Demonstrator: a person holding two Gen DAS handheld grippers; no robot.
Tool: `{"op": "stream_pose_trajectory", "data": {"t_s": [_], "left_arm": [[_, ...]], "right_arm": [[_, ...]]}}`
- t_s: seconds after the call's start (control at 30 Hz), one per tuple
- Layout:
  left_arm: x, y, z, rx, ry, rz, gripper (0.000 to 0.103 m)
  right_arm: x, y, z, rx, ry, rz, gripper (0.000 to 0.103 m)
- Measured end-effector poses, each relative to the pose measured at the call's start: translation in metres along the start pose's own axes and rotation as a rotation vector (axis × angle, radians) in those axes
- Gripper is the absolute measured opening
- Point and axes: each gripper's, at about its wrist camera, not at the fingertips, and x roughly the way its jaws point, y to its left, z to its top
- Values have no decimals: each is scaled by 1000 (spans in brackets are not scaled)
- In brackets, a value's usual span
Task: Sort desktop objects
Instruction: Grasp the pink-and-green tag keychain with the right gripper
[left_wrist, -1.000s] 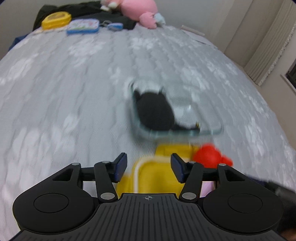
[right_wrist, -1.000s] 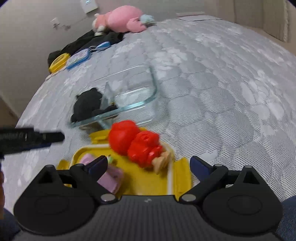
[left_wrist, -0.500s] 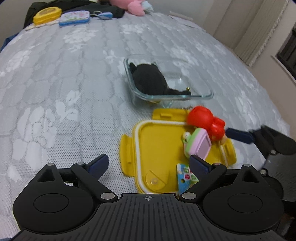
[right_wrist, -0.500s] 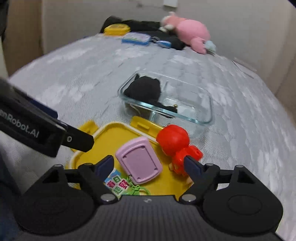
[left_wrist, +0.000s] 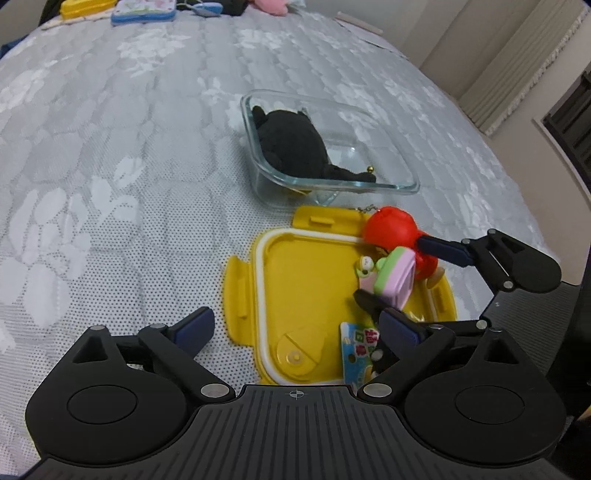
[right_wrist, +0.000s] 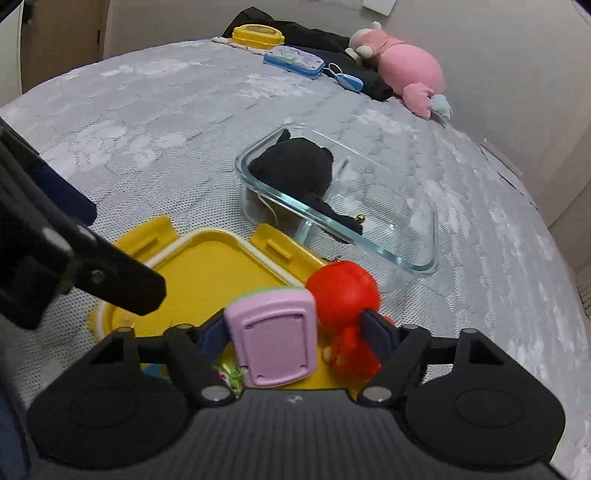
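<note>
A yellow lid (left_wrist: 303, 280) (right_wrist: 207, 273) lies upside down on the bed, next to a glass container (left_wrist: 373, 184) (right_wrist: 417, 258) that holds a black plush (left_wrist: 291, 144) (right_wrist: 295, 166). A pink-and-green toy (left_wrist: 393, 277) (right_wrist: 273, 339), a red figure (left_wrist: 391, 229) (right_wrist: 343, 291) and a small printed card (left_wrist: 360, 347) rest on the lid. My right gripper (right_wrist: 295, 334) (left_wrist: 399, 273) straddles the pink toy and the red figure, jaws partly closed; the left pad touches the pink toy. My left gripper (left_wrist: 295, 328) is open and empty above the lid's near edge.
The surface is a grey quilted bedspread (left_wrist: 110, 147). At the far edge lie a pink plush (right_wrist: 406, 70), black clothing (right_wrist: 306, 33), a yellow round box (right_wrist: 256, 35), a blue-rimmed case (right_wrist: 295, 61) and a small blue item (right_wrist: 349, 79). A curtain (left_wrist: 517, 62) hangs at the right.
My right gripper has moved down and forward onto the lid and narrowed around the pink toy, which now stands tilted up. The left gripper has drawn slightly closer.
</note>
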Motion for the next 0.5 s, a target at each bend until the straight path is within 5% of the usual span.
{"op": "stream_pose_trajectory", "data": {"t_s": [0.1,0.5], "left_arm": [[-1,5,1,-35,-3,-21,99],[0,25,4,-181,1,-38,101]], "right_arm": [[-3,-6,3,9,12,18,55],[-24,-28,18,118,23,101,49]]}}
